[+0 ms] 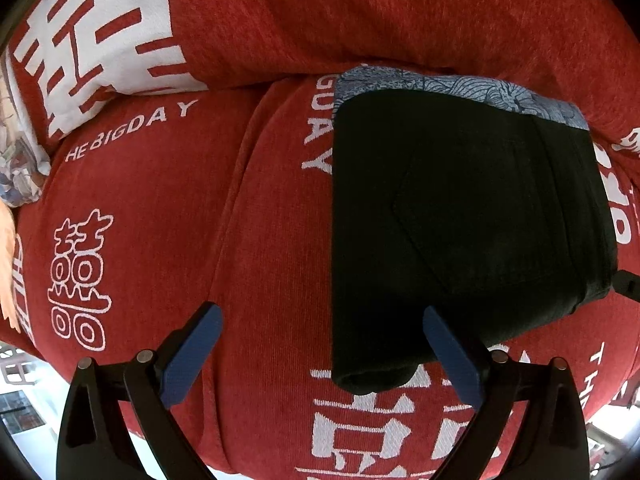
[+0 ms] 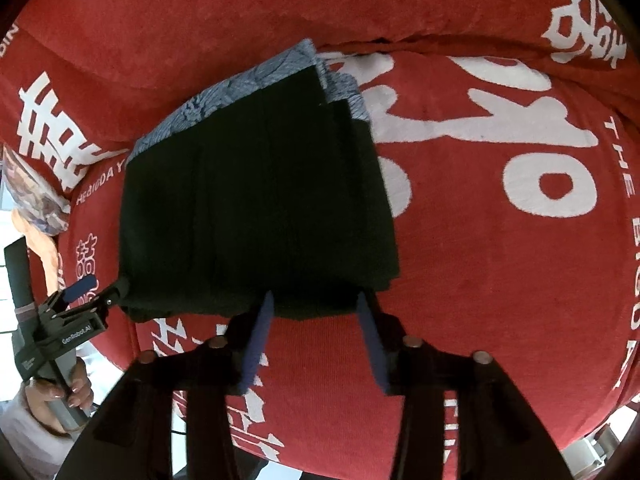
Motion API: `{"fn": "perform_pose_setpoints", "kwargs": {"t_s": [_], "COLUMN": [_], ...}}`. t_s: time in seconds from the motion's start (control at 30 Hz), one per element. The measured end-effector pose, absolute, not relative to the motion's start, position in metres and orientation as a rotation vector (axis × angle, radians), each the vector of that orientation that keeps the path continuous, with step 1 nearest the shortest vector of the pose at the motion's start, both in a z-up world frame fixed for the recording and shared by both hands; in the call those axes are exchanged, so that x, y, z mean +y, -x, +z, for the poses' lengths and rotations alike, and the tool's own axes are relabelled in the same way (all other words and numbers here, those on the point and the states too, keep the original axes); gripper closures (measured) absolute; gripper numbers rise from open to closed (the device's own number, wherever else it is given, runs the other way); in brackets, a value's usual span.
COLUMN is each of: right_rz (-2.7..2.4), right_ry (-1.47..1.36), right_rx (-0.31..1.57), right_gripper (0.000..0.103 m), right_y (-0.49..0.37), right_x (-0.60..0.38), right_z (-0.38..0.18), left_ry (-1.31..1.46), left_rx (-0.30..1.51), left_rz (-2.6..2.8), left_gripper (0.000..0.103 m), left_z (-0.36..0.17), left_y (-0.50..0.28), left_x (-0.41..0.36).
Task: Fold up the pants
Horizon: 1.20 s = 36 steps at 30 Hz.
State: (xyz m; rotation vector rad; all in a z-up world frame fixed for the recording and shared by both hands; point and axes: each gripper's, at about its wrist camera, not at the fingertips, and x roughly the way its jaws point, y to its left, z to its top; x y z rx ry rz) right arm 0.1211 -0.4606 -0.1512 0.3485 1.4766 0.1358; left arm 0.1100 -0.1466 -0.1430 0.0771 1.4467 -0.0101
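The black pants (image 1: 460, 220) lie folded into a compact rectangle on the red sofa seat (image 1: 168, 208), on top of a folded blue patterned garment (image 1: 448, 84). A back pocket faces up. My left gripper (image 1: 322, 312) is open and empty, its right finger just over the pants' near left corner. In the right wrist view the pants (image 2: 256, 200) fill the middle, and my right gripper (image 2: 316, 298) is open with both fingertips at the pants' near edge. The left gripper (image 2: 100, 286) shows there at the pants' left corner.
The sofa cover is red with large white characters and lettering. The backrest (image 2: 280, 4) rises just behind the folded stack. A patterned cushion or cloth (image 2: 32, 196) lies at the far left. The seat's front edge drops to a pale floor (image 1: 24, 408).
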Motion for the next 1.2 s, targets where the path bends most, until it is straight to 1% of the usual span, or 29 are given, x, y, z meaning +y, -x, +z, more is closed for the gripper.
{"fn": "perform_pose_setpoints", "kwargs": {"t_s": [0.23, 0.3, 0.37, 0.4, 0.47, 0.5, 0.53, 0.57, 0.7, 1.2], "right_rz": [0.123, 0.122, 0.121, 0.123, 0.130, 0.135, 0.139, 0.143, 0.146, 0.139], "right_ry": [-0.369, -0.377, -0.383, -0.385, -0.391, -0.395, -0.400, -0.408, -0.448, -0.501], "right_rx": [1.486, 1.490, 1.490, 1.489, 1.488, 1.486, 1.481, 1.470, 1.448, 1.506], "right_gripper": [0.052, 0.049, 0.042, 0.041, 0.032, 0.029, 0.022, 0.021, 0.020, 0.020], "right_y": [-0.121, -0.121, -0.122, -0.122, -0.123, -0.123, -0.124, -0.125, -0.128, -0.138], "right_x": [-0.469, -0.470, -0.471, -0.472, -0.473, -0.474, -0.475, -0.476, -0.483, -0.493], "right_z": [-0.153, -0.155, -0.156, -0.156, -0.157, -0.157, -0.157, -0.157, -0.158, -0.180], "left_ry": [-0.048, -0.022, 0.024, 0.043, 0.071, 0.071, 0.067, 0.068, 0.071, 0.162], "left_rx": [1.460, 1.458, 1.458, 1.459, 1.464, 1.468, 1.478, 1.485, 1.519, 1.547], "left_rz": [-0.032, -0.057, -0.094, -0.107, -0.129, -0.133, -0.135, -0.137, -0.139, -0.180], "left_gripper": [0.002, 0.001, 0.001, 0.001, 0.001, 0.001, 0.001, 0.001, 0.001, 0.001], "left_z": [-0.145, -0.144, -0.143, -0.142, -0.143, -0.143, -0.145, -0.147, -0.154, -0.167], "left_y": [-0.117, -0.119, -0.123, -0.124, -0.128, -0.130, -0.132, -0.133, -0.139, -0.172], "left_x": [-0.148, -0.147, -0.146, -0.145, -0.145, -0.145, -0.146, -0.147, -0.151, -0.145]}}
